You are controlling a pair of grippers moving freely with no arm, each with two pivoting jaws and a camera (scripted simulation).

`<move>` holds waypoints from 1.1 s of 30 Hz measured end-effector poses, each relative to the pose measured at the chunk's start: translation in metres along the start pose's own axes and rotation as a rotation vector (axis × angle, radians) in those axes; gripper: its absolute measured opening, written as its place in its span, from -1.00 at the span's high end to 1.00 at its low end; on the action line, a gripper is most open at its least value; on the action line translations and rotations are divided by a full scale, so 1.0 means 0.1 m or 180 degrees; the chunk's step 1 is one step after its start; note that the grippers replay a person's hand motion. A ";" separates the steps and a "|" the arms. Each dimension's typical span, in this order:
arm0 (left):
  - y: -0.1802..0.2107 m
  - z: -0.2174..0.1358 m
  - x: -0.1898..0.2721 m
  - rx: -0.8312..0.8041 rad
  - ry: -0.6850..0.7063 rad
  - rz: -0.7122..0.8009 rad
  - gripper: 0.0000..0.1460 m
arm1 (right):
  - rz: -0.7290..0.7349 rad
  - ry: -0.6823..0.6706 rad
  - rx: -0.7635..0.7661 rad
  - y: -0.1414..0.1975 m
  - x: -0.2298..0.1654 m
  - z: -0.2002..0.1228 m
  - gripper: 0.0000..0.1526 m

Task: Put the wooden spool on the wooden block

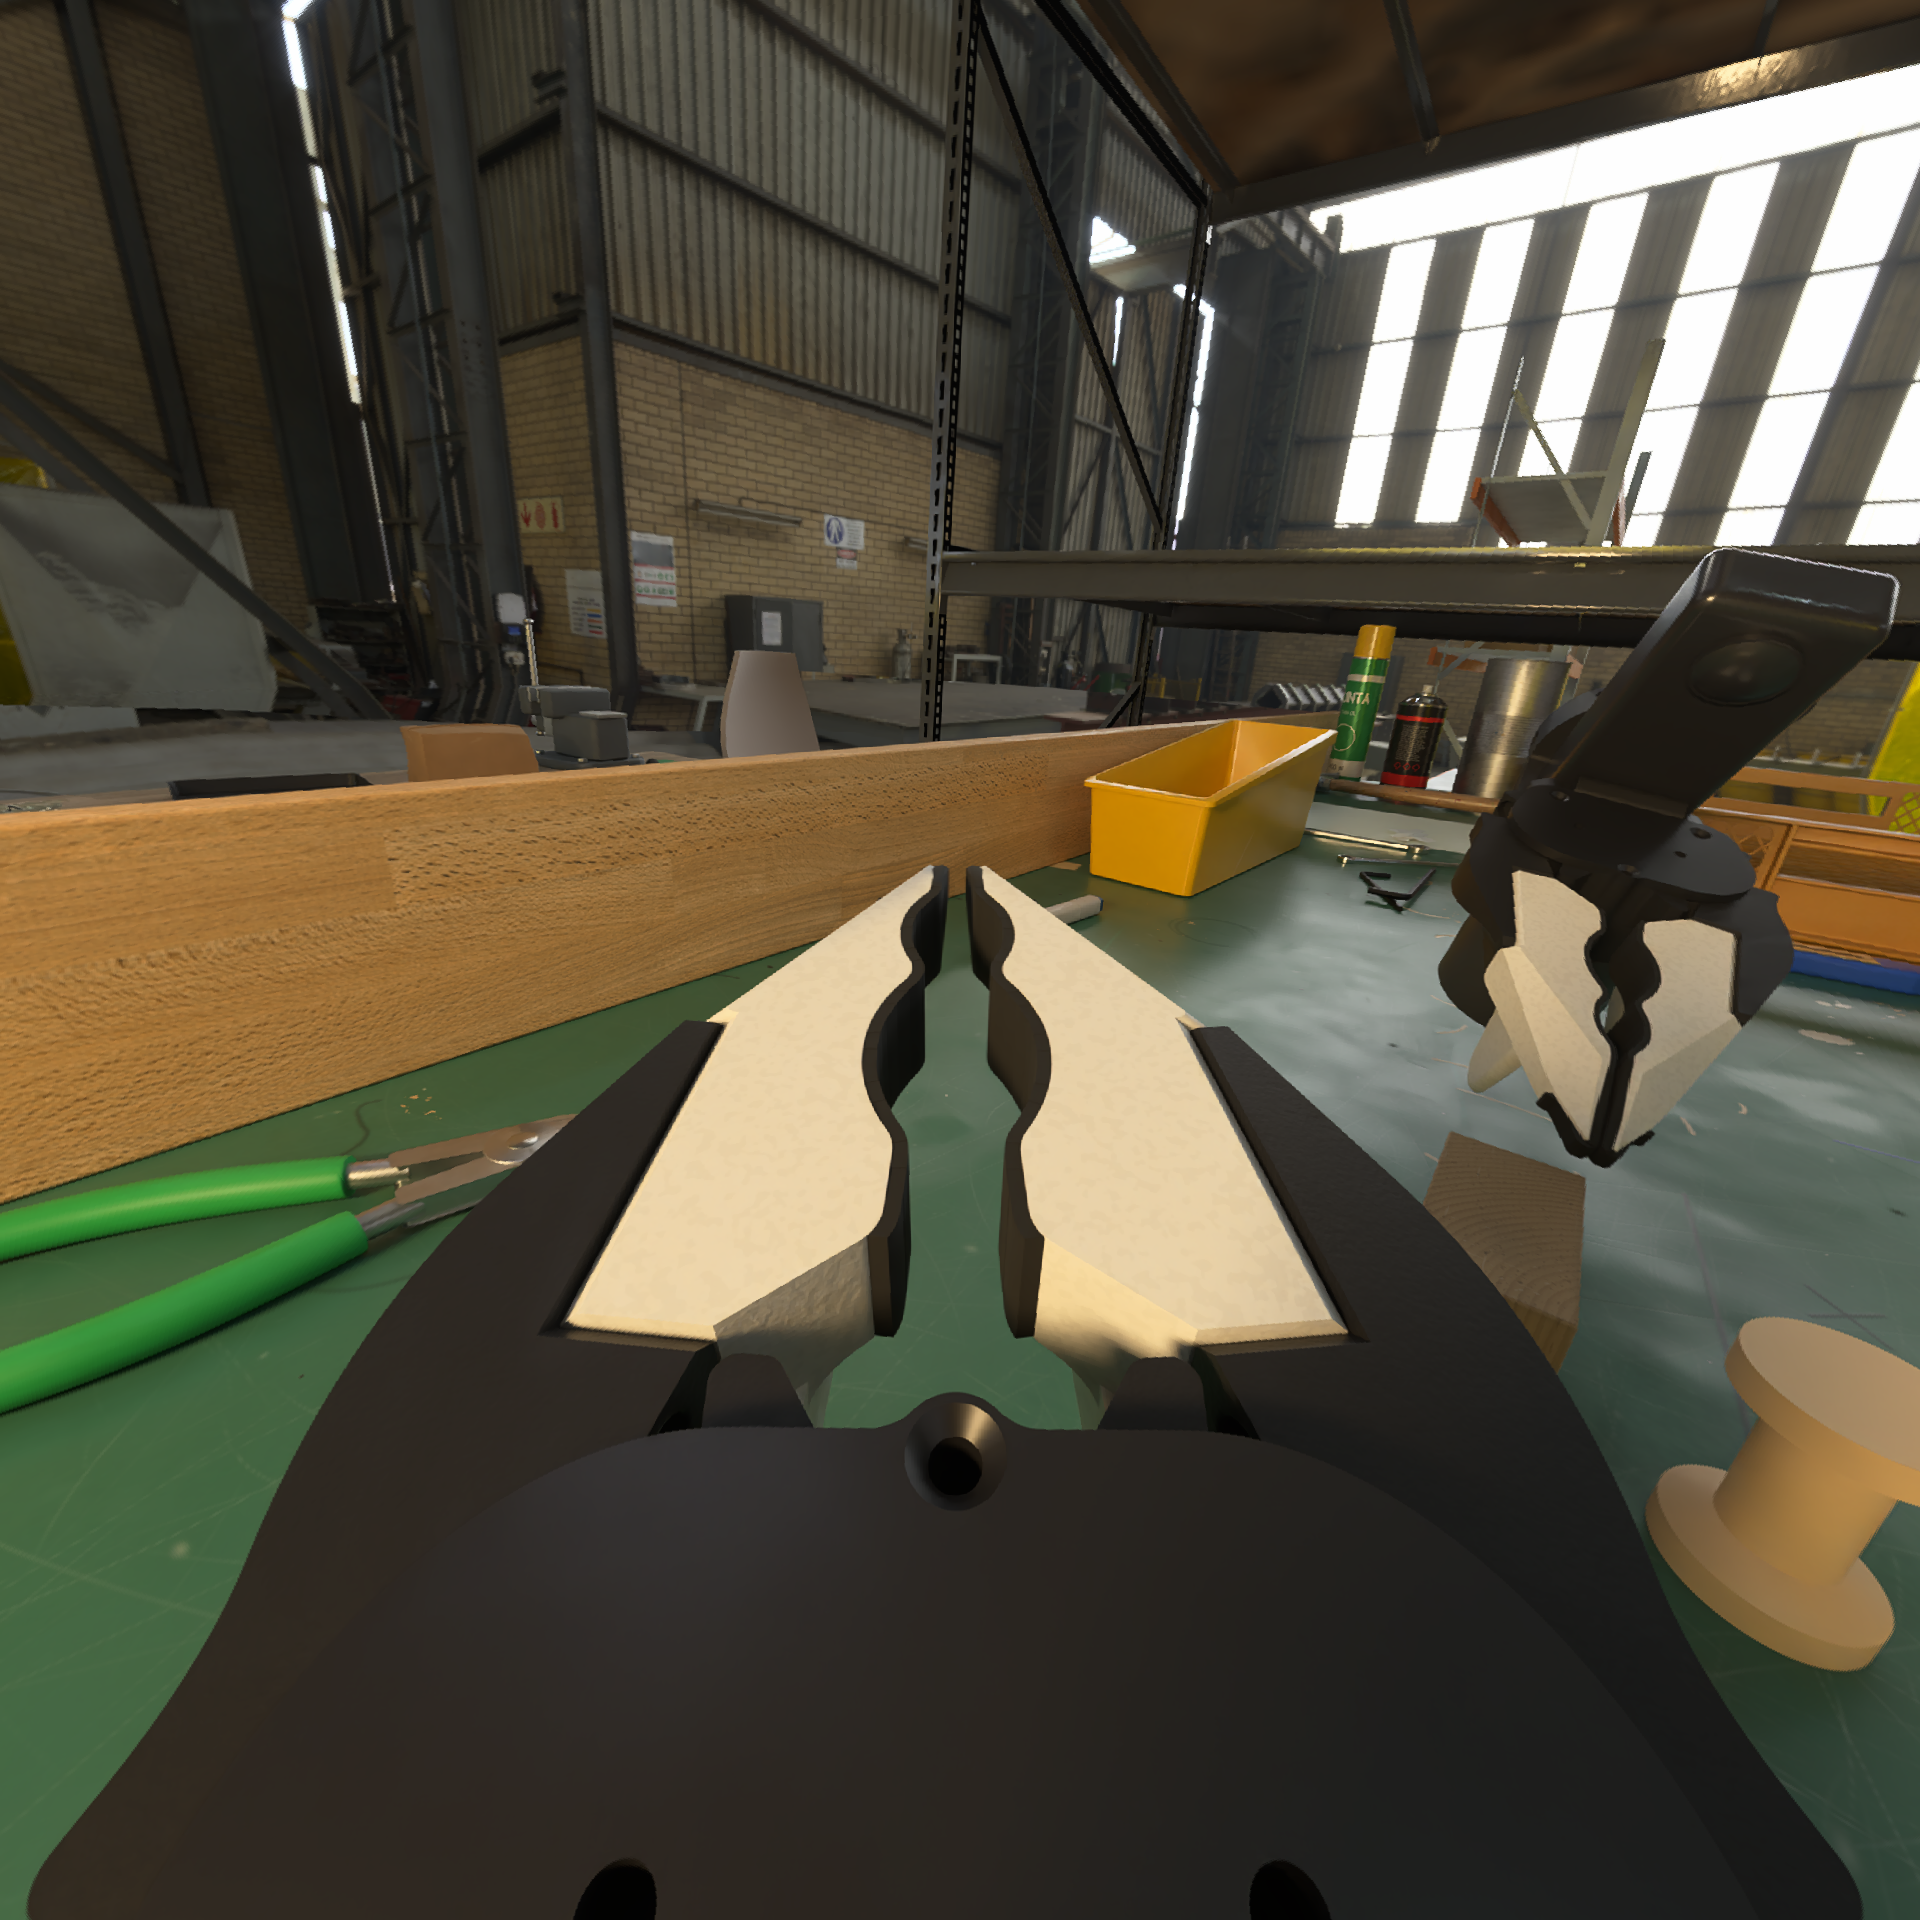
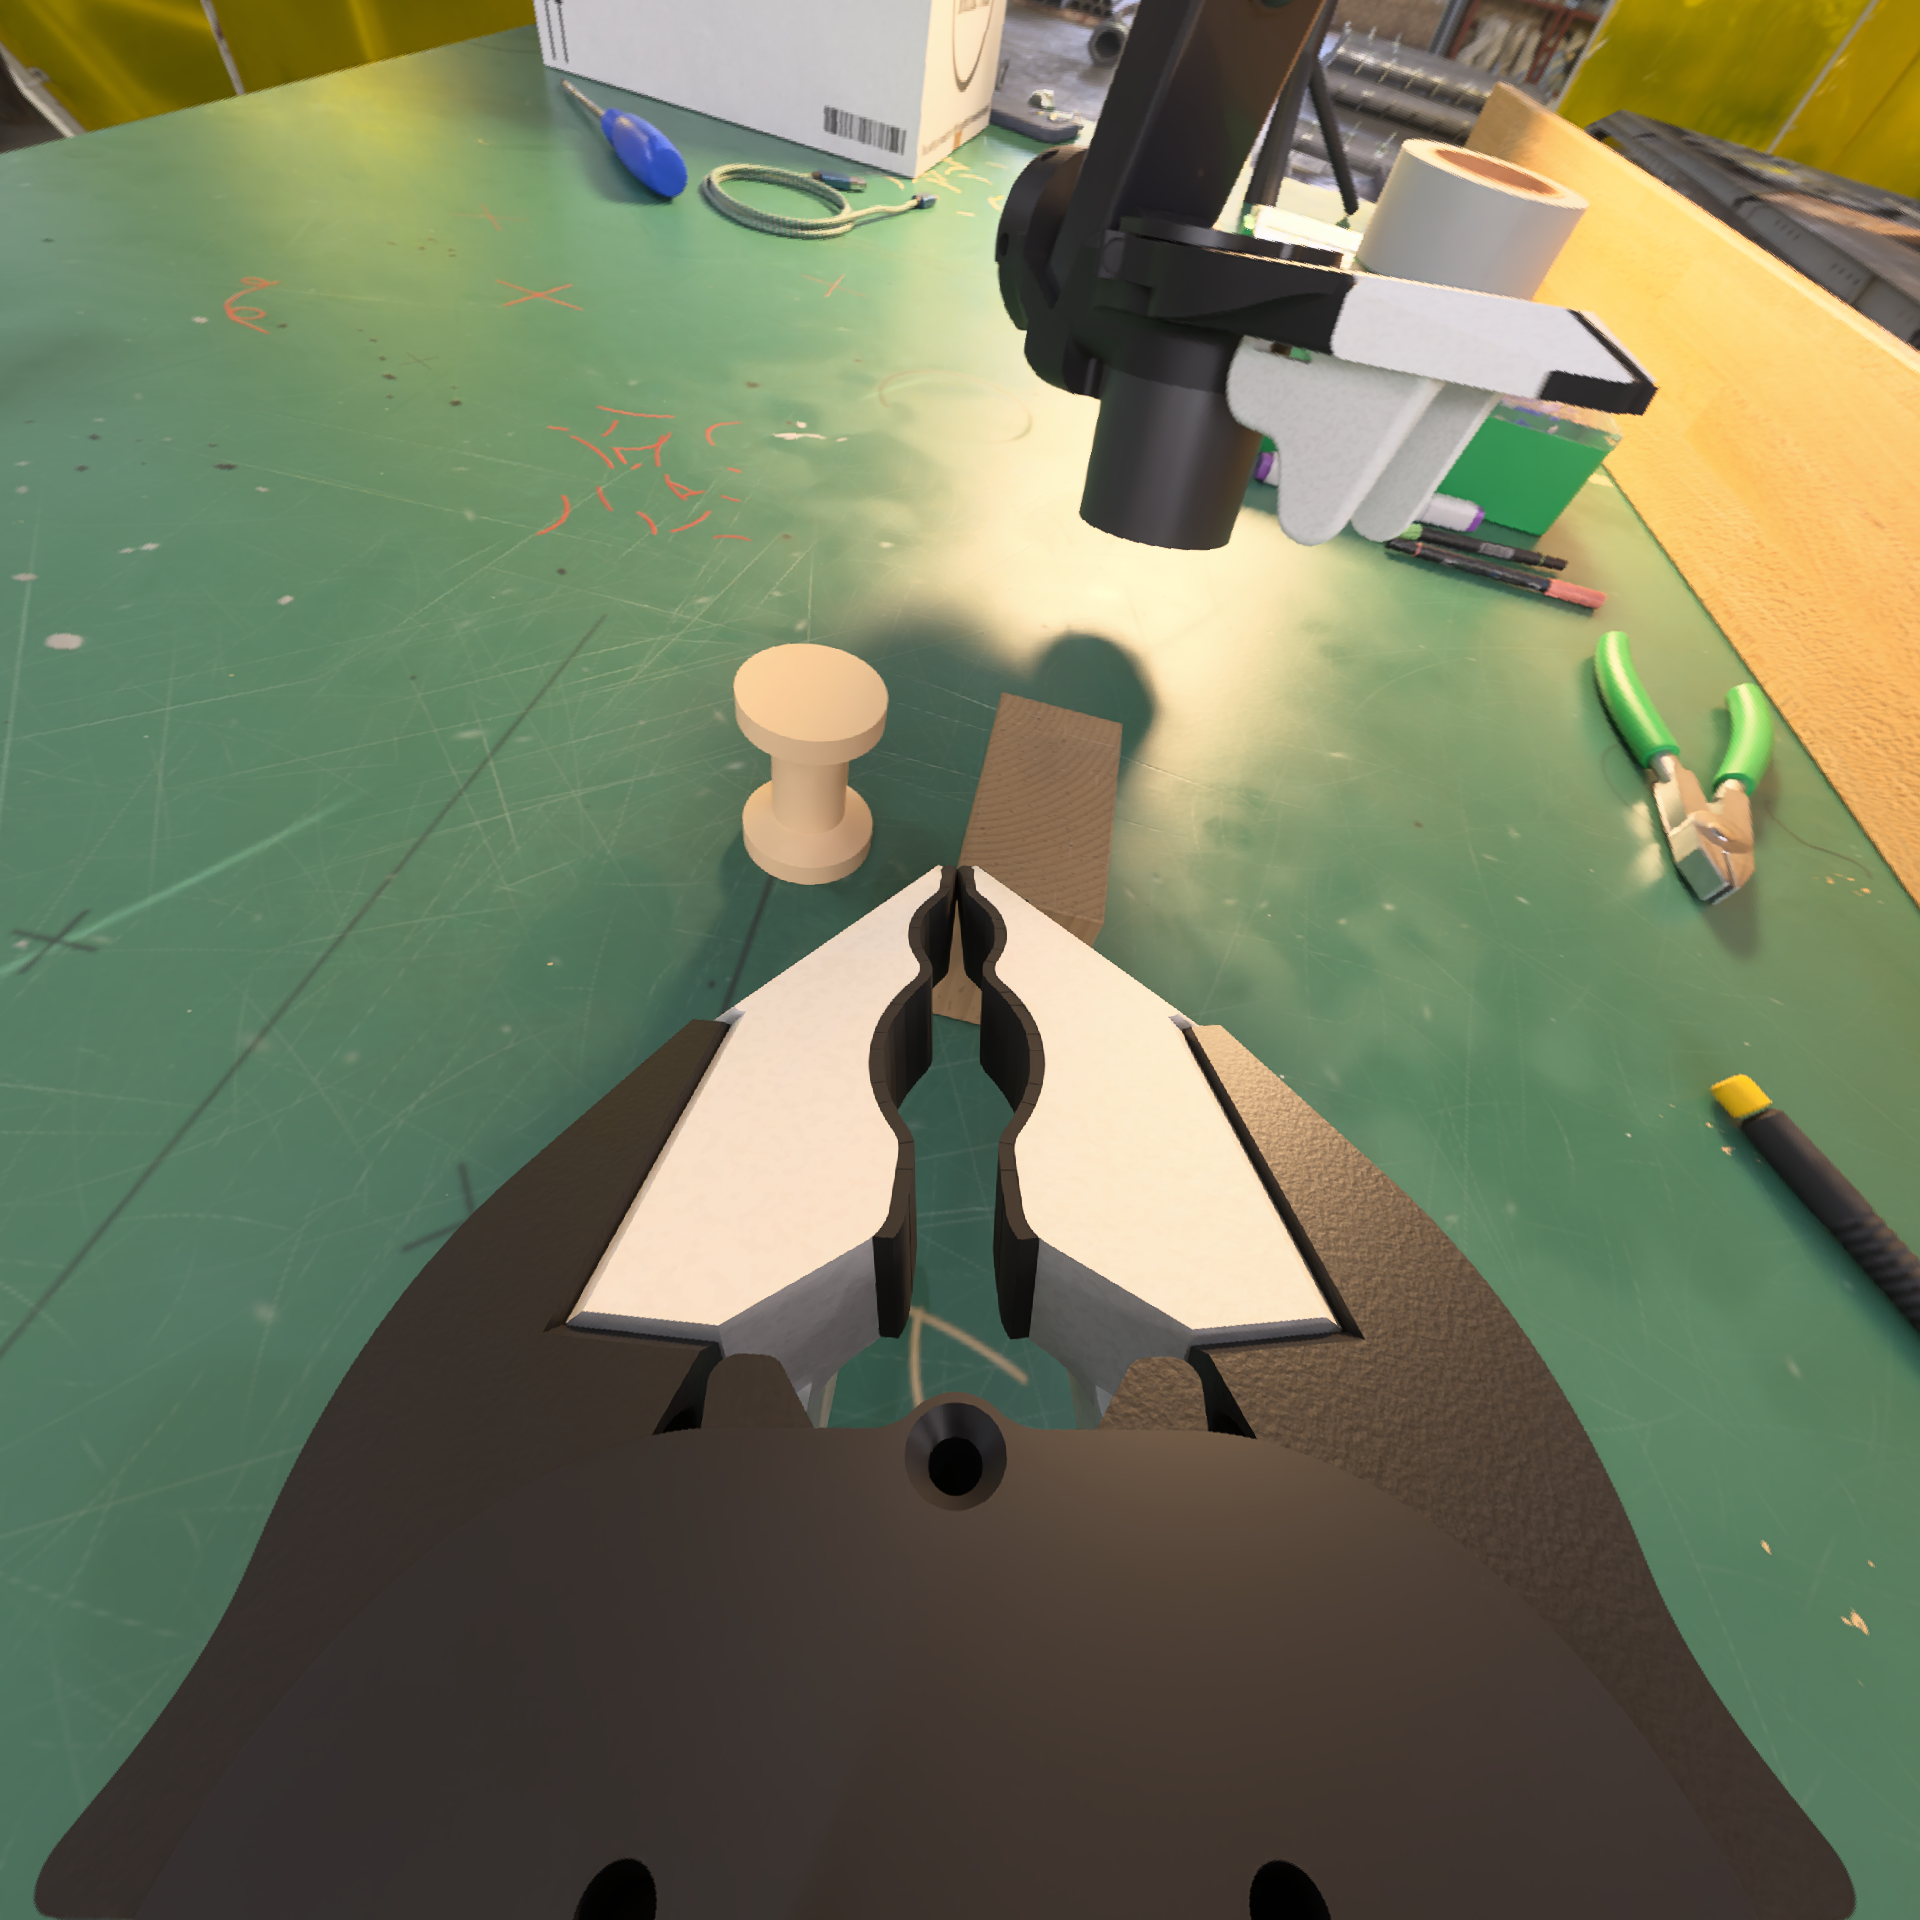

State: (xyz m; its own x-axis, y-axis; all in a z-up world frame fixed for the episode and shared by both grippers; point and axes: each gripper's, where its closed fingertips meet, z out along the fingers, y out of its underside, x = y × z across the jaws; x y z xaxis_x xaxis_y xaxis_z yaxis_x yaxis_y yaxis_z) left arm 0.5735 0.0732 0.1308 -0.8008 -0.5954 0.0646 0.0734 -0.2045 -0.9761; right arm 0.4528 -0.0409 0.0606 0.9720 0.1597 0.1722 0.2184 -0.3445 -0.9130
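Note:
A pale wooden spool (image 2: 808,764) stands upright on the green mat (image 2: 312,727), just left of a flat wooden block (image 2: 1049,810). My right gripper (image 2: 954,883) is shut and empty, its tips over the near end of the block. In the left wrist view the spool (image 1: 1797,1496) is at the lower right, the block (image 1: 1507,1236) is beyond it, and the right gripper (image 1: 1600,1143) hangs above the block. My left gripper (image 1: 956,883) is empty, its tips a thin slit apart, pointing at the plank. It shows from the side in the right wrist view (image 2: 1610,379).
A long wooden plank (image 1: 520,914) borders the mat. Green-handled pliers (image 2: 1683,769) lie near it. A yellow bin (image 1: 1205,810), a tape roll (image 2: 1475,218), markers (image 2: 1496,566), a blue screwdriver (image 2: 644,151), a white box (image 2: 769,62) and a yellow-tipped tool (image 2: 1829,1195) lie around.

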 end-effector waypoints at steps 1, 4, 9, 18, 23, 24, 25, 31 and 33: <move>0.00 0.00 0.00 0.0000 0.0000 0.0001 0.92 | 0.0003 0.0031 0.0011 0.00 0.02 -0.01 1.00; 0.00 0.00 0.00 0.0000 0.0000 -0.0004 0.78 | 0.0009 0.0078 0.0060 -0.02 0.03 0.00 1.00; 0.00 0.00 0.01 -0.0008 0.0009 0.0005 0.74 | 0.0017 0.0277 0.0245 -0.10 0.12 -0.03 1.00; 0.11 0.00 0.49 -0.0280 0.0792 0.0011 0.24 | 0.0384 0.0801 0.0793 -0.21 0.46 -0.25 1.00; 0.35 -0.29 1.31 -0.0894 0.1872 0.0223 -0.01 | 0.0527 0.0745 0.0920 -0.23 0.49 -0.30 1.00; 0.42 -0.35 1.41 -0.1071 0.1991 0.0307 -0.02 | 0.0539 0.0740 0.0928 -0.23 0.50 -0.31 1.00; 0.49 -0.41 1.50 -0.1271 0.2086 0.0353 -0.03 | 0.0548 0.0736 0.0936 -0.23 0.50 -0.31 1.00; 0.82 -0.61 1.75 -0.2082 0.2383 0.0573 -0.09 | 0.0613 0.0688 0.0968 -0.23 0.51 -0.32 1.00; 0.88 -0.61 1.76 -0.2212 0.2374 0.0624 -0.07 | 0.0616 0.0670 0.0954 -0.23 0.50 -0.31 1.00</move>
State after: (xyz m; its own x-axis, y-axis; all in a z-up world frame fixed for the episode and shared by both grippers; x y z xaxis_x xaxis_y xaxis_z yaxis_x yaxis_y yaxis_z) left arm 0.4030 -0.0022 0.0437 -0.9936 0.1107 -0.0222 0.0728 0.4780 -0.8753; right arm 0.4995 -0.0540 0.1017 0.9959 -0.0848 0.0302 0.0251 -0.0599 -0.9979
